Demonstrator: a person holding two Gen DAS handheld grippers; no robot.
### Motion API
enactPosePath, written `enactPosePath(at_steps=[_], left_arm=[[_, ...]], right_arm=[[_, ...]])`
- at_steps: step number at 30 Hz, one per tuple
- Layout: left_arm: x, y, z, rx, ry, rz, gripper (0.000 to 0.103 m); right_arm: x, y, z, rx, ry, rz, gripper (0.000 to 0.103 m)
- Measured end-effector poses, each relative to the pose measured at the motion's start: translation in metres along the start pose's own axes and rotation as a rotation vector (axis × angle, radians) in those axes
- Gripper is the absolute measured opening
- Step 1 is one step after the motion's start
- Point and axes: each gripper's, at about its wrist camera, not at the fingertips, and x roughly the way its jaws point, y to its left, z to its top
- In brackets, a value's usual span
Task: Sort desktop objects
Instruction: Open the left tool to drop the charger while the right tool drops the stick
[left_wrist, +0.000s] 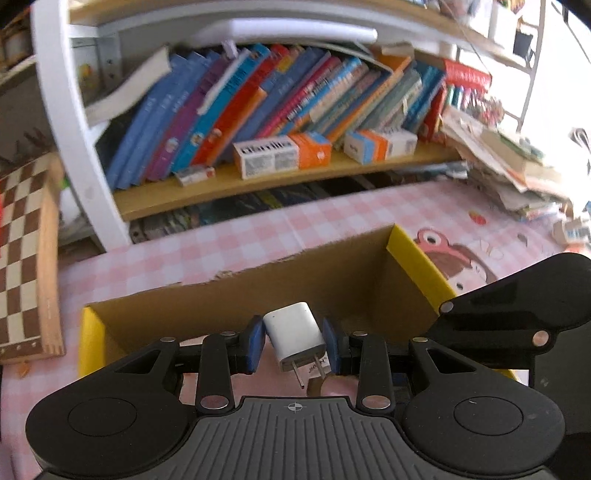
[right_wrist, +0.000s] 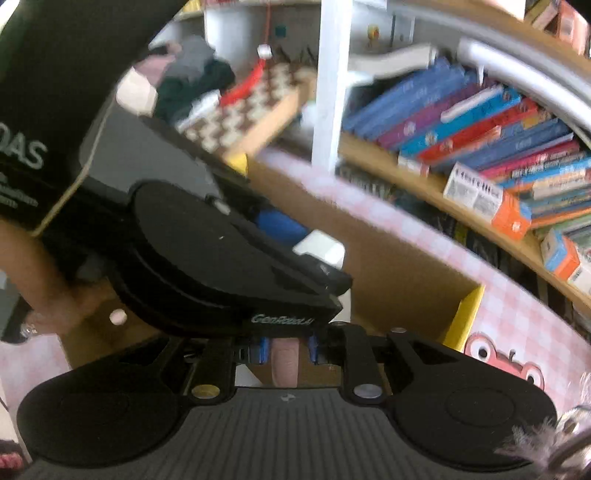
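Observation:
My left gripper (left_wrist: 294, 341) is shut on a white USB charger plug (left_wrist: 295, 334), its metal prongs pointing back toward the camera. It holds the plug over the open cardboard box (left_wrist: 236, 306) with yellow edges on the pink checked tablecloth. In the right wrist view the left gripper's black body (right_wrist: 221, 258) fills the left, with the white plug (right_wrist: 321, 249) showing beyond it above the box (right_wrist: 399, 273). My right gripper (right_wrist: 288, 349) is shut on a pale pink cylindrical object (right_wrist: 285, 363), close behind the left gripper; its tips are partly hidden.
A bookshelf (left_wrist: 258, 184) with leaning books and small medicine boxes (left_wrist: 282, 155) stands behind the table. A chessboard (left_wrist: 26, 258) lies at the left. A messy pile of papers (left_wrist: 509, 173) sits at the right. The tablecloth carries a cartoon frog print (right_wrist: 506, 360).

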Motion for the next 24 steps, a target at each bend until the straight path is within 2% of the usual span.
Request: enactPosePath(at_steps=[4,18,22,23,24], left_arm=[[0.015,-0.004,0.002,0.037,0.041,-0.013,0.032],[0.043,-0.005,0.009,0.055,0.114,-0.035,0.032],[0.04,-0.003,0.009,0.042,0.116,-0.046,0.035],[0.038,-0.003,0.009,0.042,0.112,-0.049,0.038],[0.035,-0.003,0.009,0.044,0.106,-0.047,0.041]], right_arm=[[0.012,-0.003,-0.006,0.027,0.061,0.045,0.019],[0.014,-0.004,-0.006,0.062,0.097,0.048,0.021],[0.011,-0.004,-0.007,0.071,0.093,0.038,0.032],[0.01,-0.005,-0.007,0.076,0.091,0.033,0.039],[0.009,-0.005,-0.007,0.078,0.087,0.029,0.04]])
